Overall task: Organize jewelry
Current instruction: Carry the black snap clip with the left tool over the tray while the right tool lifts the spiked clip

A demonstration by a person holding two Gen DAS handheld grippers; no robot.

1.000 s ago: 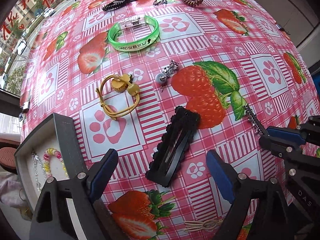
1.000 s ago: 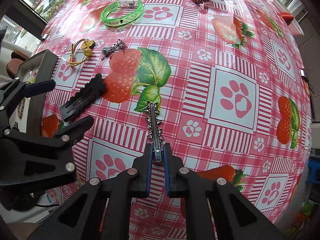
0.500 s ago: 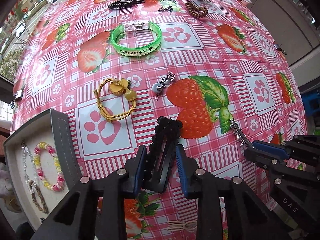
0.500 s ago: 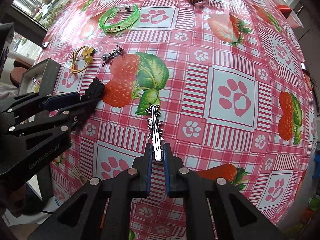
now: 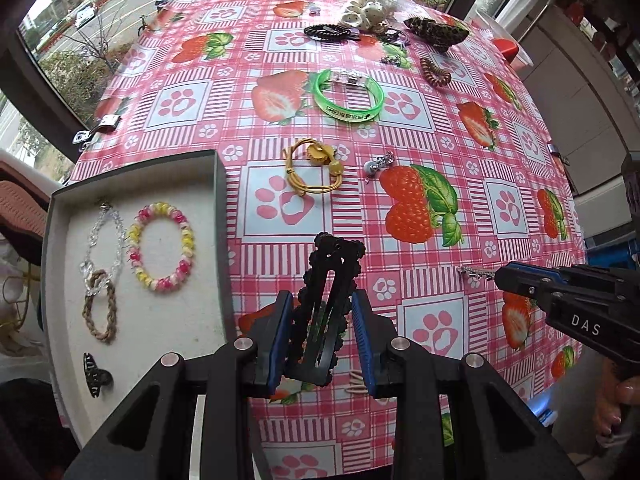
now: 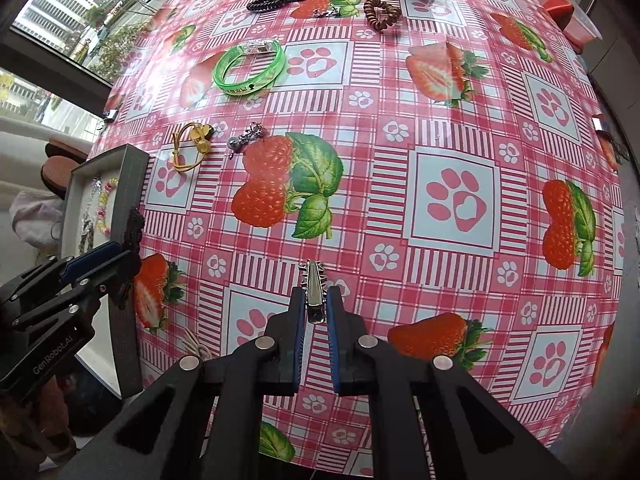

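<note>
My left gripper (image 5: pixel 323 334) is clamped on the black clip (image 5: pixel 328 304), whose scalloped end sticks out past my fingertips and hangs clear above the worktop (image 5: pixel 440 128). My right gripper (image 6: pixel 314 330) is closed on the silver clip (image 6: pixel 314 292), its spiked tip pointing straight ahead of the fingers; in the left view it shows off to the right, with the clip's tip poking out toward the left. Just left of my left gripper lies the tray (image 5: pixel 218 216), holding a pink and yellow bead bracelet (image 5: pixel 162 246), a clear chain (image 5: pixel 104 236), a brown braided loop (image 5: pixel 100 310) and a small black claw clip (image 5: pixel 95 376). Ahead of the left gripper on the worktop lies a yellow hair tie (image 5: pixel 314 170), with a small silver charm (image 5: pixel 376 164) just to its right. Farther ahead sits a green bangle (image 5: pixel 348 96), and beyond it a brown coil tie (image 5: pixel 435 73), a black hair tie (image 5: pixel 326 32), a cream scrunchie (image 5: pixel 362 12) and a leopard claw clip (image 5: pixel 436 32) near the far edge. Under the left gripper, partly hidden, a beige elastic (image 5: pixel 354 384) lies on the cloth.
</note>
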